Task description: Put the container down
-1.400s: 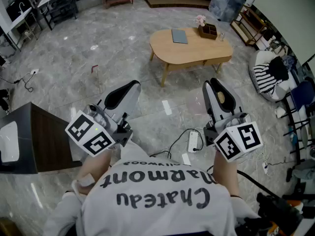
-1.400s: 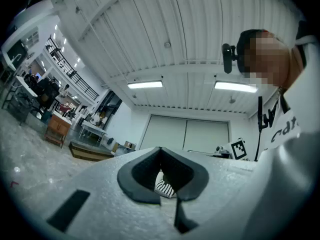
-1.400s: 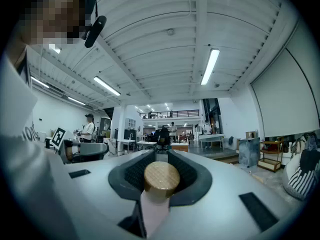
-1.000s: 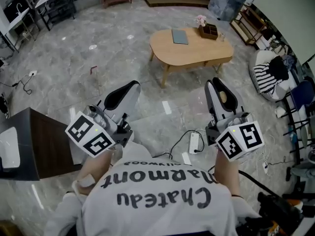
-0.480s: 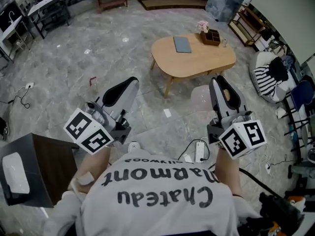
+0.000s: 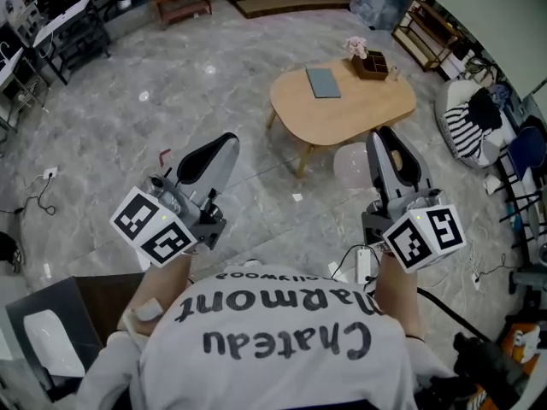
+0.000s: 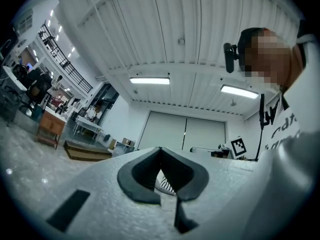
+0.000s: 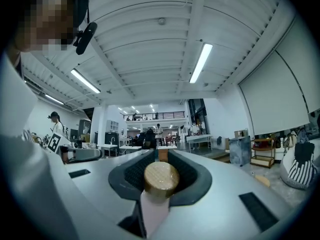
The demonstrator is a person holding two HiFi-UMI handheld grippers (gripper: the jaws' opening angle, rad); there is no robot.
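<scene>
The right tongs [image 8: 160,156], smooth grey plastic lined with dark ribbed pads, are clamped on a translucent pale container [image 8: 152,211]. Its round lid [image 8: 161,178] is light wood with fine grain, and its cloudy, faintly pinkish body runs down between the pads. In the head view the container [image 6: 350,165] shows as a hazy pale shape in the air just beside the right tongs [image 6: 386,141], over the glossy grey marbled floor [image 6: 171,101], near the oval light-wood table [image 6: 342,114]. On the table lie a flat grey slab [image 6: 323,82] and a dark compartmented box [image 6: 369,61]. The left tongs [image 7: 160,150] are together at the tips, empty.
</scene>
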